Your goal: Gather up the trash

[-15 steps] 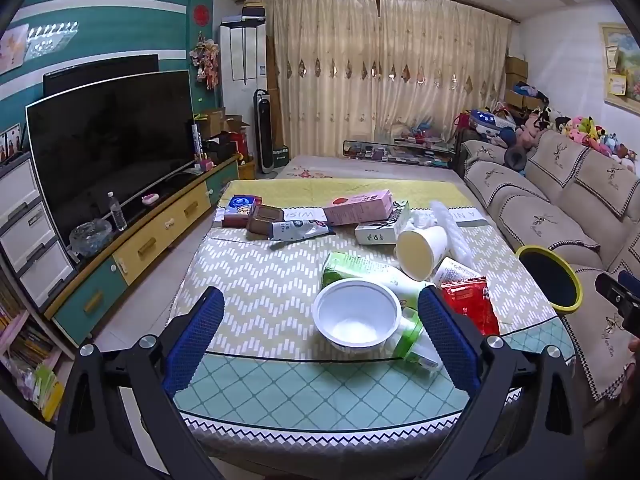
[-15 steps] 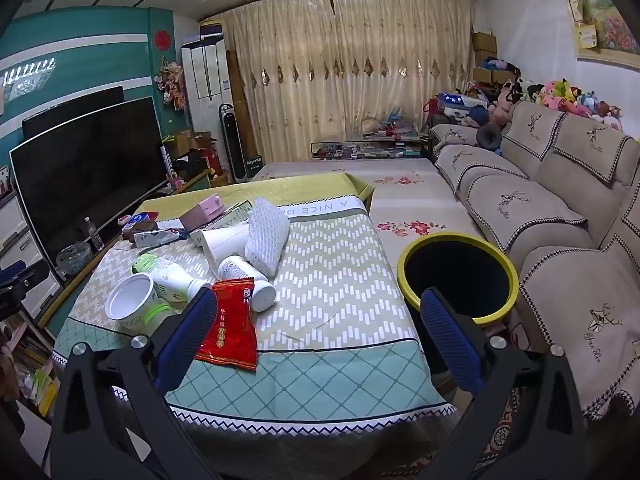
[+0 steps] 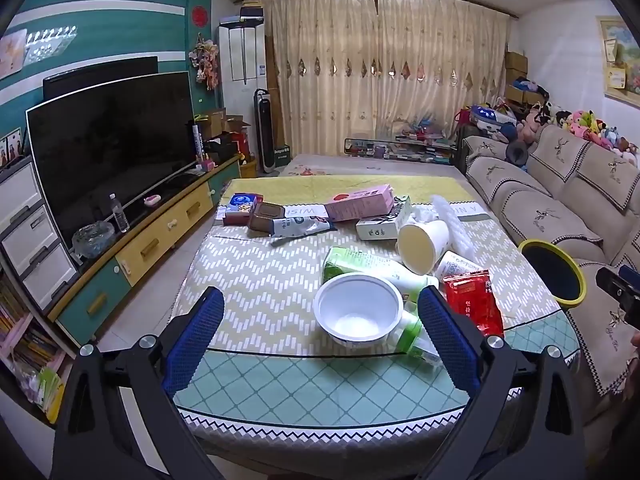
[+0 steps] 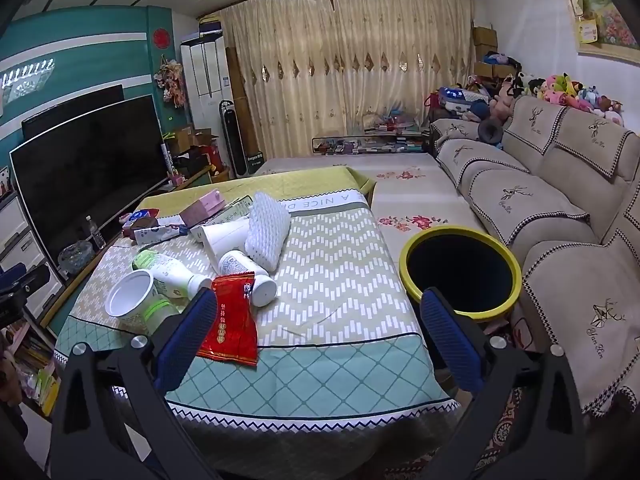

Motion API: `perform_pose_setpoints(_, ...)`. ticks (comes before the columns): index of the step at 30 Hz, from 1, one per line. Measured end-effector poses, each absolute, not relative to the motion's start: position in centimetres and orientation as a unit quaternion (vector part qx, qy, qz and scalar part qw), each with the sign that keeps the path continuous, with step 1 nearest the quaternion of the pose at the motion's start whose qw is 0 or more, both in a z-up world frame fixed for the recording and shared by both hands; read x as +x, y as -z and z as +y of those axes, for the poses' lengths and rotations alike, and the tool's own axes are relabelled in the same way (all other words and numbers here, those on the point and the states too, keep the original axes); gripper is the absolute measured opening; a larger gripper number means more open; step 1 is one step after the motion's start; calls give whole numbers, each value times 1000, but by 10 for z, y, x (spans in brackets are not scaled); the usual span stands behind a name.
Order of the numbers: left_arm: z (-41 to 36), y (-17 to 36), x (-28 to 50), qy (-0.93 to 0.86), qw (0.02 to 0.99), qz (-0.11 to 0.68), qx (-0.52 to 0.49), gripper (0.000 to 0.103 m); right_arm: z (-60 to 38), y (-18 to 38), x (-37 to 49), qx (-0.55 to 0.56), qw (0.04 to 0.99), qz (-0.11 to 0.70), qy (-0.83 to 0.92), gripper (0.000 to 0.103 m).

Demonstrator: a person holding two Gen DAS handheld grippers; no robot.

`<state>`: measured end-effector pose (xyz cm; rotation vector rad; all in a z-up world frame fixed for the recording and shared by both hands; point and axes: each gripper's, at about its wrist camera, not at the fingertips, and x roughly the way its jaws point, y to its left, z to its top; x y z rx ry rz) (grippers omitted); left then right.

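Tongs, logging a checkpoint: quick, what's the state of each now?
Left tongs: open, holding nothing.
Right tongs: open, holding nothing.

Right claw (image 4: 320,330) wide open above table (image 4: 340,264), red packet (image 4: 232,320) near left finger, yellow-rimmed bin (image 4: 460,272) beside table

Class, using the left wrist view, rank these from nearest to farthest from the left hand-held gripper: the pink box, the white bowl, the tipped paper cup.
1. White bowl: just ahead of the open left hand-held gripper, toward its right finger.
2. Tipped paper cup: mid-table, to the right.
3. Pink box: at the table's far end.
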<state>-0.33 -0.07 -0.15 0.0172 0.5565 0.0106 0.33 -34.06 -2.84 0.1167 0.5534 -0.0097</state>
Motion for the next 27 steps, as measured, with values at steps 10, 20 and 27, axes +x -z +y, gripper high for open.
perform_pose_setpoints(10, 3, -1, -8, -12, 963, 269, 9, 96, -339, 26, 5, 55, 959, 277, -7, 97)
perform_pose_setpoints(20, 4, -1, -8, -12, 963, 271, 11, 96, -339, 28, 5, 56, 958, 282, -11, 97)
perform_pose_setpoints(27, 4, 0, -8, -12, 963, 271, 11, 96, -339, 29, 6, 56, 958, 282, -12, 97)
